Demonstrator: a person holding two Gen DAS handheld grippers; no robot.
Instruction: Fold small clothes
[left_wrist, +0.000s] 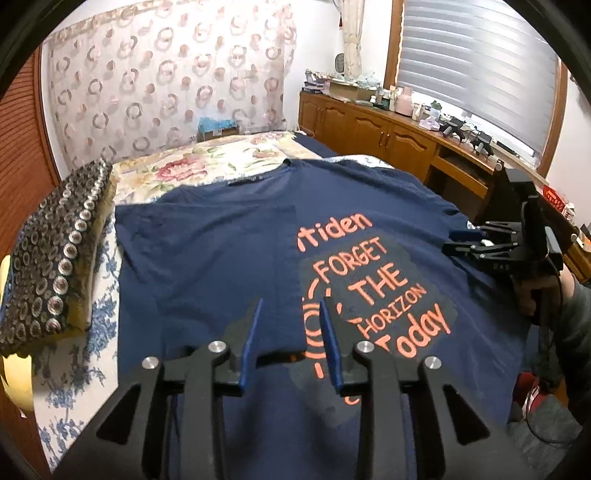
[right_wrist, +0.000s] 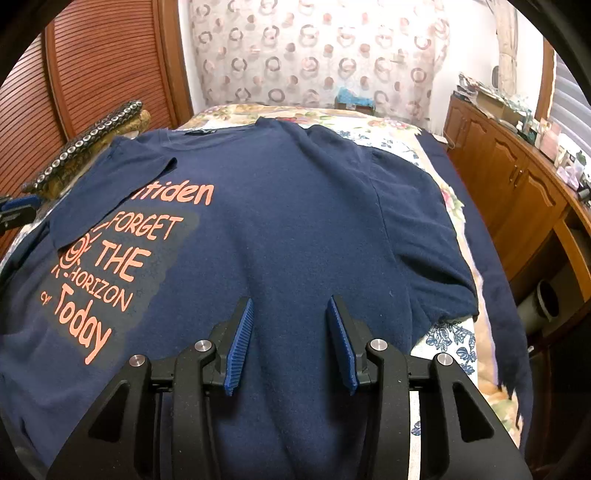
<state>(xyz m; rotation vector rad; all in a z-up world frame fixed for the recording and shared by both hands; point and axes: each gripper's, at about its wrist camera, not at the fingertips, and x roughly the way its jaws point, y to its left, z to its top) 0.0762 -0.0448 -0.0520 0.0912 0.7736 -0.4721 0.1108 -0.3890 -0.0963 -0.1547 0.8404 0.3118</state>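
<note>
Below, the navy T-shirt (right_wrist: 295, 206) lies under both released grippers, left gripper (left_wrist: 291, 332) and right gripper (right_wrist: 291, 332)

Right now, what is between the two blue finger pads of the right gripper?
Only navy blue T-shirt cloth shows between the open right gripper pads in the right wrist view; nothing is pinched.
</note>
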